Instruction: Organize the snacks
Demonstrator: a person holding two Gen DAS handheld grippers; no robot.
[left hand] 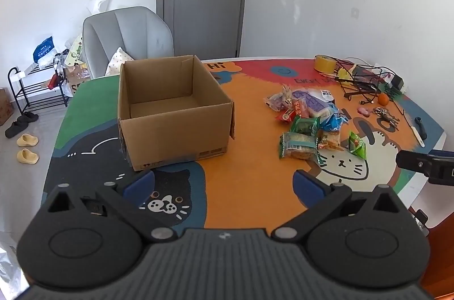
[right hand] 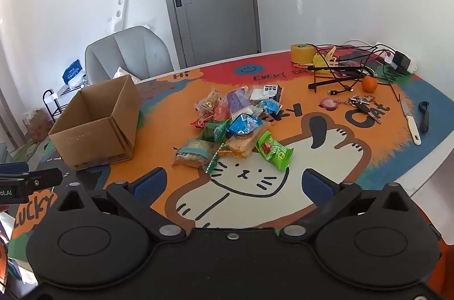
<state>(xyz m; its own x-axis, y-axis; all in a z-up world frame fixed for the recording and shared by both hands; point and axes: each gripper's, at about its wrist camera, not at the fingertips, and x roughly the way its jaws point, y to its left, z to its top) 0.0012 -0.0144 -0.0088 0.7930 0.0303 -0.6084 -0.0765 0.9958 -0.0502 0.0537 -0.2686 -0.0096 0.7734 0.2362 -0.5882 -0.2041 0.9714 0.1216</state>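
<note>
Both grippers over the near table edge, jaws wide apart, nothing between them.

Left black two-finger gripper [left hand: 224,181] with blue pads, jaws spread, above the cartoon-cat printed table mat [left hand: 249,186]; right black two-finger gripper [right hand: 234,182] likewise spread over the white cat drawing; heap of small foil and plastic snack packets [right hand: 235,127] mid-table, loose on the mat, well apart from the open brown cardboard box [left hand: 173,112] to its left, upright; beyond, a yellow tape roll [right hand: 302,53], small orange fruit [right hand: 369,84], bunch of keys [right hand: 363,104]; grey upholstered chair [left hand: 127,36] behind the table.
</note>
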